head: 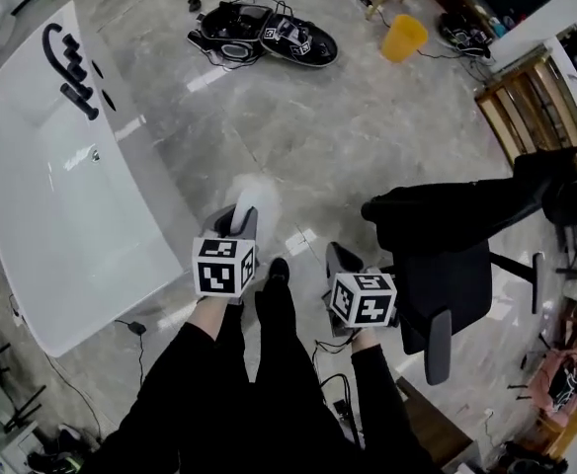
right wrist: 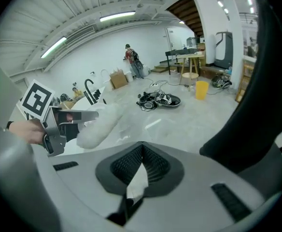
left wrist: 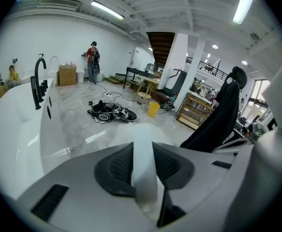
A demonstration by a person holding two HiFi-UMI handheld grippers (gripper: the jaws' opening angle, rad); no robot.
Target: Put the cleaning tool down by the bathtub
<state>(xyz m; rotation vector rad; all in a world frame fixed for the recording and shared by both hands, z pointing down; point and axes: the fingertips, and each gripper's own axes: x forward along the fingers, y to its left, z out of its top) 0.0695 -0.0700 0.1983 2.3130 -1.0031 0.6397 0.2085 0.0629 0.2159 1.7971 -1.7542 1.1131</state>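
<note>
The left gripper [head: 241, 217] clamps the white handle of a fluffy duster [head: 252, 197], its head out over the grey floor [head: 298, 126] near the bathtub [head: 32, 225]. Beside it, the right gripper [head: 340, 260] carries nothing, jaws closed tip to tip. A black chair [head: 456, 255] stands at right.

No readable text or labels show anywhere.
</note>
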